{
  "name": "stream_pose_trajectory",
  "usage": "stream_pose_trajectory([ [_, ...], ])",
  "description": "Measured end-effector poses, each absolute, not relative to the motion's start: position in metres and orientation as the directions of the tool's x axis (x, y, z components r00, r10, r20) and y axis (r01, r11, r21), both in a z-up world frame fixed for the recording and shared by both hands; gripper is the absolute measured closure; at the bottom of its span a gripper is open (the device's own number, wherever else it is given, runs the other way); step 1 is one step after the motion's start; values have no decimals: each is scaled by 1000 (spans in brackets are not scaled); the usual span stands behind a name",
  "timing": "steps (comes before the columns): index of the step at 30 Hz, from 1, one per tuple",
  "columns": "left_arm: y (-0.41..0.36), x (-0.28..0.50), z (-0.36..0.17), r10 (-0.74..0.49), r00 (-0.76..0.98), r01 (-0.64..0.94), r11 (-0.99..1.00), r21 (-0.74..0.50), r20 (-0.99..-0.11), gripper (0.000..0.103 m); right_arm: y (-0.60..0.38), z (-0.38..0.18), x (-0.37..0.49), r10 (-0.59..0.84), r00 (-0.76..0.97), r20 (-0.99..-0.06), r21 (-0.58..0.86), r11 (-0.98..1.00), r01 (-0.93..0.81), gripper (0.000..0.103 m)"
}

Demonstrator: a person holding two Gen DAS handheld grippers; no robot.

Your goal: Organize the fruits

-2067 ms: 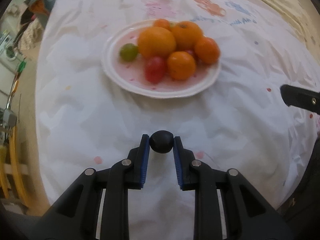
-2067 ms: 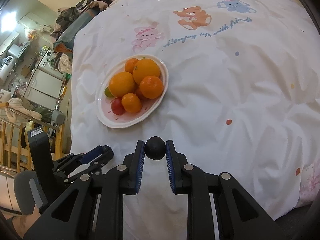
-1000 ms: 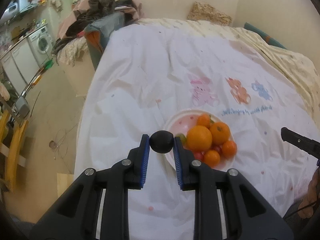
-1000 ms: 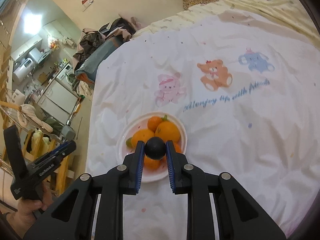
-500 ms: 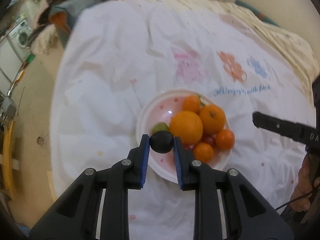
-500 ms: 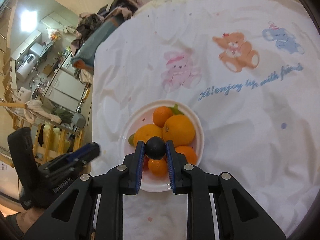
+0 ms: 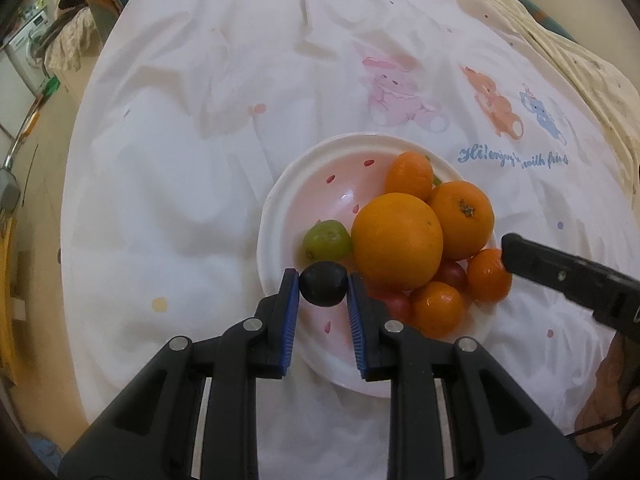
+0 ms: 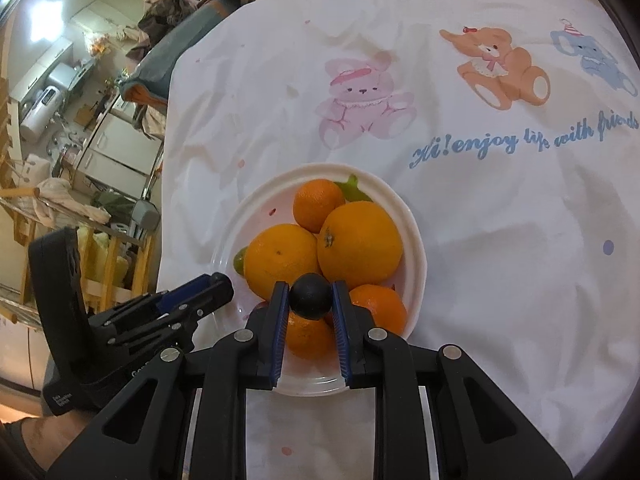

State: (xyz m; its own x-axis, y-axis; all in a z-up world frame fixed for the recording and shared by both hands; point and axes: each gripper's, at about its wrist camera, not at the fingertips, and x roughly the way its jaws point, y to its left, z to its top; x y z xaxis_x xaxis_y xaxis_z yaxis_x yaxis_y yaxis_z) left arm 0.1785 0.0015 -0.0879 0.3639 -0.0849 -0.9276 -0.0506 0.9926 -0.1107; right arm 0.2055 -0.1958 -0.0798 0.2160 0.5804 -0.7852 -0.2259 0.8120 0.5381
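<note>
A white plate with pink dots (image 7: 304, 184) (image 8: 412, 236) sits on the bed sheet and holds several oranges (image 7: 398, 236) (image 8: 360, 244), a green fruit (image 7: 326, 240) and small red fruits (image 7: 452, 276). My left gripper (image 7: 323, 284) is shut on a dark round fruit (image 7: 323, 285) and hovers over the plate's near left rim. My right gripper (image 8: 311, 297) is shut on another dark round fruit (image 8: 311, 296) above the plate's near side. Each gripper shows in the other's view: the right one (image 7: 568, 280), the left one (image 8: 192, 296).
The white sheet (image 8: 500, 240) carries cartoon bears (image 8: 496, 68) and blue lettering. The bed's left edge drops to a floor with a wooden rack (image 8: 116, 264), clothes (image 8: 192, 0) and appliances (image 7: 28, 40). A beige blanket (image 7: 580, 52) lies at the far right.
Both grippers have come down closer to the plate, each still holding its dark fruit. The plate looks larger and nearer in both views.
</note>
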Motion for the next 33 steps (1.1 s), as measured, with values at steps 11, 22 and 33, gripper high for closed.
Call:
stream_pose_trajectory([
  [11,2,179,-86,-87,369,-45,993,-112,-925,82,-192,-77,206,605,229,-762,565,795,-222,80],
  [22,6,177,-81,-71,395,-66,992,-106,-916,37,-198,-73,208,602,268,-752,570,799,-194,72],
  [33,12,167,-52,-39,506,-79,993,-91,-862,27,-216,-45,200,582,383,-717,560,809,-181,31],
])
